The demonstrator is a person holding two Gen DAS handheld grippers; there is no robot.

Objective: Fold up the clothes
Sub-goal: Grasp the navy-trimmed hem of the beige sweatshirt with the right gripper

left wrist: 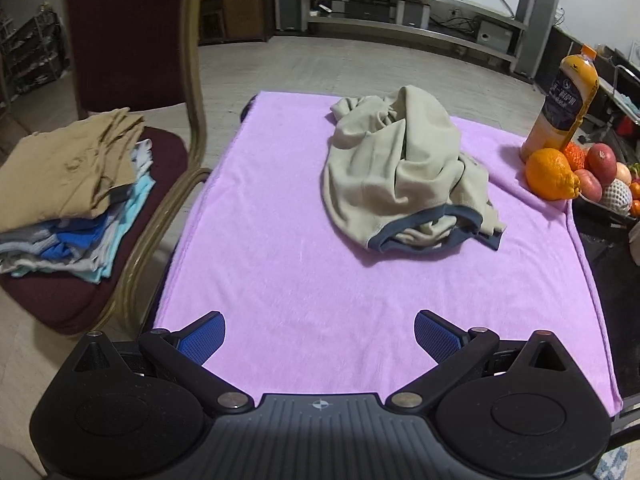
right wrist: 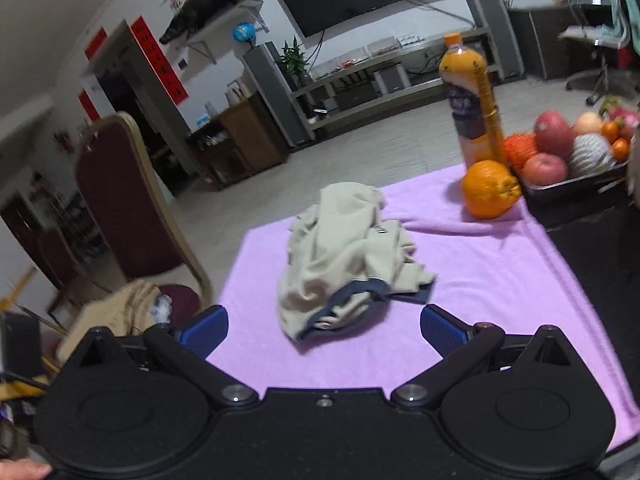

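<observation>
A crumpled beige shirt with dark blue trim [left wrist: 404, 172] [right wrist: 344, 260] lies in a heap on the pink cloth [left wrist: 280, 280] [right wrist: 480, 272] that covers the table. My left gripper [left wrist: 320, 338] hovers open over the near edge of the cloth, well short of the shirt, nothing between its blue pads. My right gripper [right wrist: 324, 330] is open too, its fingers [right wrist: 206, 330] on either side of the shirt's near end but not touching it.
A stack of folded clothes [left wrist: 68, 192] [right wrist: 116, 312] rests on the maroon chair [left wrist: 128, 32] [right wrist: 120, 200] left of the table. On the right stand an orange juice bottle [left wrist: 562, 104] [right wrist: 474, 108], a loose orange [left wrist: 550, 174] [right wrist: 488, 188] and a tray of fruit [left wrist: 612, 176] [right wrist: 576, 188].
</observation>
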